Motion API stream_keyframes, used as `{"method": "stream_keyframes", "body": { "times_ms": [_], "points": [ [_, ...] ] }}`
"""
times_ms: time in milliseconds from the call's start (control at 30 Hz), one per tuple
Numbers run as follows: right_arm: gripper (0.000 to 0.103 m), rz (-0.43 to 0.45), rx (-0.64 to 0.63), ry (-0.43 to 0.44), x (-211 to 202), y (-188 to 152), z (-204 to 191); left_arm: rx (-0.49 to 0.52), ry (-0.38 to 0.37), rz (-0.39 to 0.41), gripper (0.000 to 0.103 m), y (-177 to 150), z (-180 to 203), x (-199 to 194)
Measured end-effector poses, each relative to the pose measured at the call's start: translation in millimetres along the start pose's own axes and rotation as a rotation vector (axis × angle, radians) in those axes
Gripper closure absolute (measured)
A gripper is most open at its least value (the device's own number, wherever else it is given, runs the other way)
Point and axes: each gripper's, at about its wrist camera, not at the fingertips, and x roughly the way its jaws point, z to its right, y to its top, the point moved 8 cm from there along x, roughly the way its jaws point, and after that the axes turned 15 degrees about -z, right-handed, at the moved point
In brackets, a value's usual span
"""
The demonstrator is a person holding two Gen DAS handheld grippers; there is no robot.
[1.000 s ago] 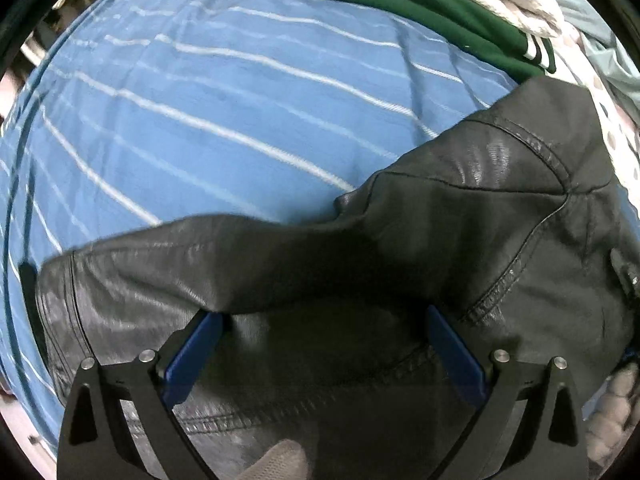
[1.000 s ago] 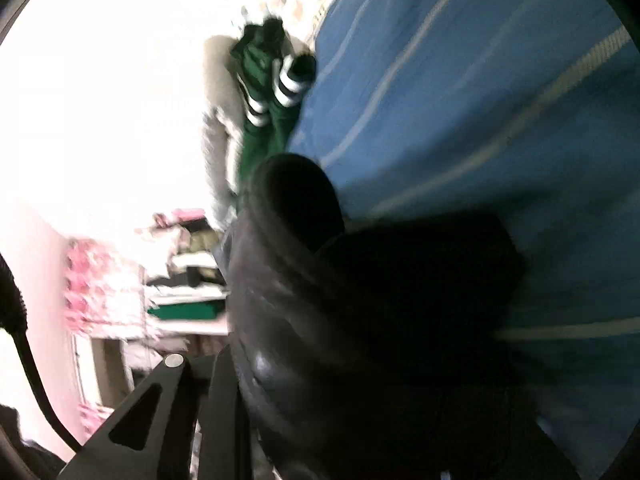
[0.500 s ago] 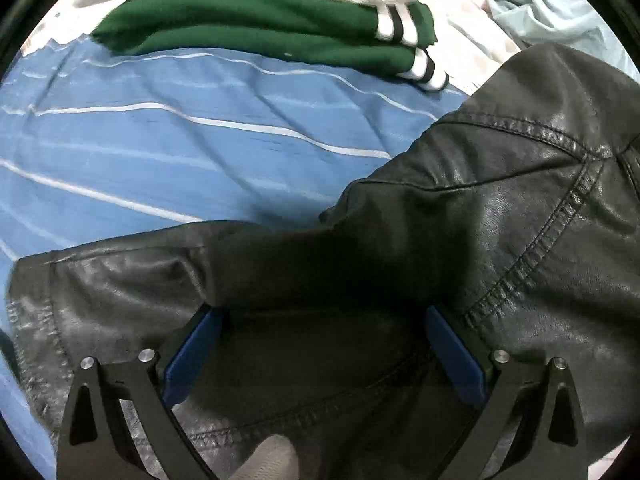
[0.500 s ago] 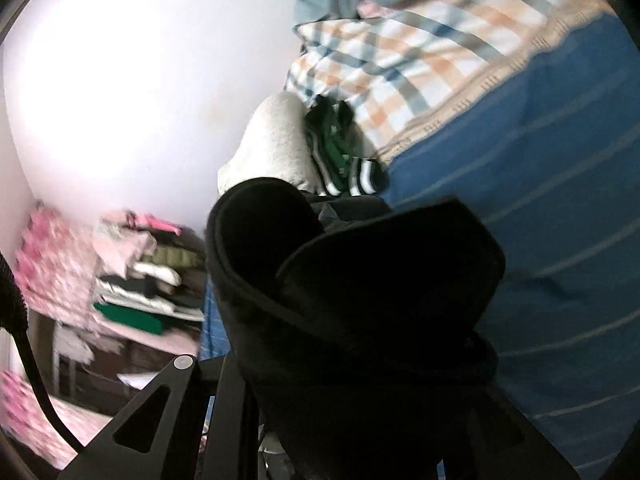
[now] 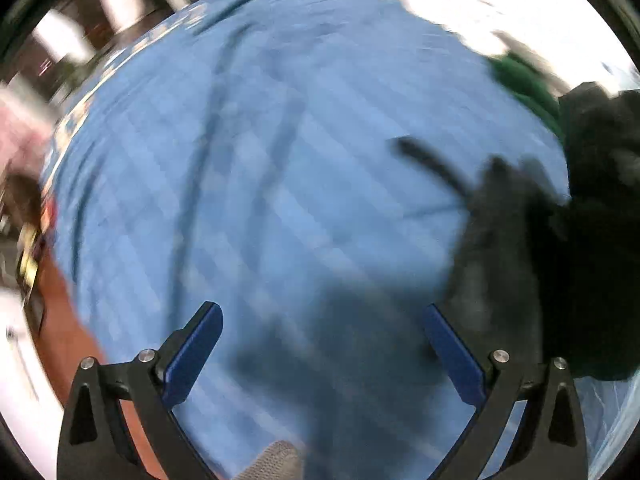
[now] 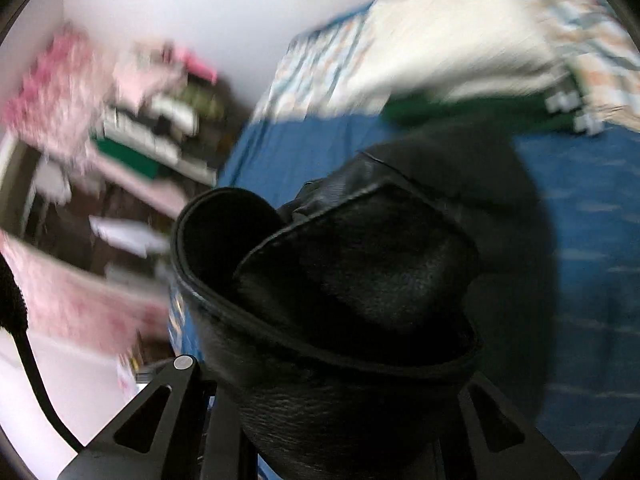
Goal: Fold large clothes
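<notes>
In the right wrist view the right hand-held gripper (image 6: 344, 432) has a thick bunch of the black leather jacket (image 6: 360, 280) filling the space between its arms; the fingertips are buried under the leather, so the grip reads as holding the jacket, though the contact itself is hidden. A rolled edge and the dark lining face the camera, and the rest of the garment trails toward the blue striped bedsheet (image 6: 592, 216).

The left hand-held gripper (image 5: 320, 332) stands wide, with nothing between its blue fingers (image 5: 192, 352). Below it lies only bare bedsheet (image 5: 260, 160), blurred by motion. The jacket (image 5: 560, 240) hangs off to its right side, apart from the fingers.

To do this step well, I judge the free left gripper should take a matching edge or corner of the jacket before the right one lowers it, so the heavy leather spreads flat and does not slump into a heap. Stiff leather resists sharp creasing, so a deep grip on a seam seems safer than a pinch on a single layer.

Farther back, a folded green garment (image 6: 472, 110) with white-striped cuffs sits near a pale folded one (image 6: 460, 56) at the bed's far edge; the jacket should come down short of them.
</notes>
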Motion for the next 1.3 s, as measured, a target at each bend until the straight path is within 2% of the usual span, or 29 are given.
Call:
{"method": "stream_keyframes", "body": {
  "times_ms": [67,133,167,233,267,300,367,433,500,567,633,667,700,800,900,1000,1067,1133,1200,1267,1300],
  "points": [
    [0.084,-0.108,-0.021,-0.054,56,-15,-13,-0.06,0.025,-0.02,0.0,-11,-32,8],
    [0.08,-0.258,-0.016,-0.105,111,-35,-13,-0.097,0.022,-0.027,0.0,-22,-48,5],
    [0.08,-0.298,-0.021,-0.129,123,-43,-13,-0.127,0.014,-0.03,0.0,-27,-55,4],
    [0.078,-0.323,-0.06,-0.158,126,-49,-19,-0.156,0.001,-0.025,0.0,-31,-70,4],
    [0.07,-0.322,-0.094,-0.15,118,-51,-27,-0.168,-0.006,-0.02,0.0,-32,-75,0],
    [0.046,-0.334,-0.119,-0.13,112,-53,-34,-0.176,-0.012,-0.018,0.0,-36,-79,-3],
    [0.021,-0.378,-0.161,-0.058,93,-61,-49,-0.192,-0.025,-0.016,0.0,-44,-85,-8],
    [0.021,-0.41,-0.175,0.002,66,-66,-59,-0.199,-0.041,-0.011,0.0,-45,-88,-15],
    [0.021,-0.404,-0.13,0.035,31,-60,-53,-0.203,-0.057,0.002,0.0,-43,-93,-23],
    [0.022,-0.371,-0.068,0.001,2,-45,-33,-0.204,-0.07,0.028,0.0,-33,-92,-31],
    [0.026,-0.34,-0.031,-0.053,-12,-22,-8,-0.201,-0.093,0.059,0.0,-23,-86,-40],
    [0.038,-0.33,-0.025,-0.079,-13,-13,-1,-0.193,-0.103,0.071,0.0,-17,-79,-42],
    [0.056,-0.323,-0.009,-0.109,-8,1,12,-0.187,-0.108,0.078,0.0,-14,-74,-42],
    [0.076,-0.351,0.025,-0.133,32,32,36,-0.166,-0.121,0.079,0.0,-3,-55,-37],
    [0.077,-0.434,0.043,-0.221,105,51,55,-0.155,-0.128,0.074,0.0,3,-41,-27],
    [0.082,-0.452,0.136,-0.203,138,63,73,-0.133,-0.117,0.067,0.0,6,-29,-19],
    [0.081,-0.474,0.179,-0.175,134,65,73,-0.109,-0.121,0.056,0.0,7,-21,-14],
    [0.079,-0.477,0.204,-0.102,115,64,70,-0.095,-0.117,0.042,0.0,8,-14,-12],
    [0.078,-0.444,0.191,-0.025,83,59,64,-0.084,-0.11,0.023,0.0,10,-8,-5],
    [0.074,-0.385,0.161,-0.034,47,51,61,-0.087,-0.083,0.014,0.0,12,-7,6],
    [0.074,-0.37,0.148,-0.071,30,42,65,-0.087,-0.073,0.004,0.0,13,-7,13]
  ]
}}
